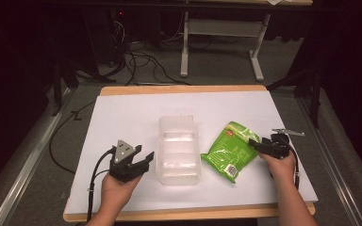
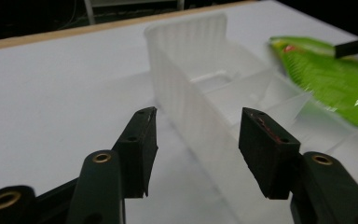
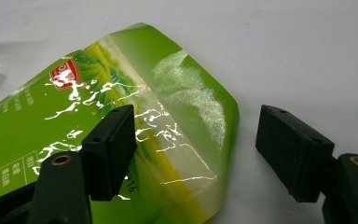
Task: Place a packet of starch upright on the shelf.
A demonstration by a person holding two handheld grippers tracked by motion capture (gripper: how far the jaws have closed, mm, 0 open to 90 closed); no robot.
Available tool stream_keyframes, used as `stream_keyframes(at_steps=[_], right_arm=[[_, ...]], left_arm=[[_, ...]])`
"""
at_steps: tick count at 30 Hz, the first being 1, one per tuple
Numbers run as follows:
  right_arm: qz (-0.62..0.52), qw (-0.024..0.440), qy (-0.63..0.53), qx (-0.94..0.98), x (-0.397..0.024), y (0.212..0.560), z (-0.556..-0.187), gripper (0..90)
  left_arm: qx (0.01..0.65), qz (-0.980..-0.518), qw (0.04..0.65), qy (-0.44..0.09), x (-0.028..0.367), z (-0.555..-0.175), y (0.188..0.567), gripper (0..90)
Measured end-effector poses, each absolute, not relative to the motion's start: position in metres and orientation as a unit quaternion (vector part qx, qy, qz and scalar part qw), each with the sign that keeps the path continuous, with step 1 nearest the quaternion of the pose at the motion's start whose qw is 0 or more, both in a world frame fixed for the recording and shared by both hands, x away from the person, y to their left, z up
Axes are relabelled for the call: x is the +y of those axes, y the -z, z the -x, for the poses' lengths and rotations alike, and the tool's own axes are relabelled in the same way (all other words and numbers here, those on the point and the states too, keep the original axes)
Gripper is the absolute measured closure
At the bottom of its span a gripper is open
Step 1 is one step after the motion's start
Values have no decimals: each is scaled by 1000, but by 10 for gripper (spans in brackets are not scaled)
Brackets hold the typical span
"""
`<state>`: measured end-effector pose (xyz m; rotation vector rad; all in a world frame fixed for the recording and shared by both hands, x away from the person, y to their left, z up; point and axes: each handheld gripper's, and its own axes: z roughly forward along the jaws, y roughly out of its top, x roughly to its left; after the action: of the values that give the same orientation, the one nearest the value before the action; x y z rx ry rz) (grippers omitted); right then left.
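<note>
A clear plastic container (image 1: pixel 179 150) stands empty and lengthwise in the middle of the white table (image 1: pixel 122 117). My left gripper (image 1: pixel 147 159) is just left of its near end, open. In the left gripper view the container's ribbed side wall (image 2: pixel 191 56) runs toward the gap of my left gripper (image 2: pixel 198 135), and no pad presses on it. A green snack bag (image 1: pixel 229 148) lies flat to the container's right. My right gripper (image 1: pixel 256 145) is at the bag's right edge, open. In the right gripper view the bag's corner (image 3: pixel 177 93) lies under the gap of that gripper (image 3: pixel 196 135), unpinched.
The tabletop has a wooden rim (image 1: pixel 184 88) at the far edge. Beyond it are floor cables (image 1: pixel 141 61) and the white legs of another table (image 1: pixel 185 47). Bare white surface lies on the table's far half and left side.
</note>
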<state>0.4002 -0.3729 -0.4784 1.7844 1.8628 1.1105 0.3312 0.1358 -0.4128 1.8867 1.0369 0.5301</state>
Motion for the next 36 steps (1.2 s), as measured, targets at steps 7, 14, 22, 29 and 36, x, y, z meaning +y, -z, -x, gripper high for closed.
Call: stream_keyframes(at_steps=[7, 14, 22, 29, 36], right_arm=[[-626, 149, -407, 648, -375, 480, -400, 269], [-617, 90, -454, 637, -374, 483, -400, 336], [-607, 63, -457, 647, -372, 484, -399, 568], [-596, 74, -475, 643, -373, 477, -395, 784], [-555, 103, -507, 651, -362, 457, -382, 860]], left_arm=[[423, -781, 395, -234, 148, -338, 442, 448], [446, -772, 398, -218, 158, -344, 448, 434], [446, -769, 409, -206, 162, -342, 446, 435], [440, -774, 407, -205, 158, -342, 447, 435], [438, -772, 412, -207, 158, -341, 446, 435]])
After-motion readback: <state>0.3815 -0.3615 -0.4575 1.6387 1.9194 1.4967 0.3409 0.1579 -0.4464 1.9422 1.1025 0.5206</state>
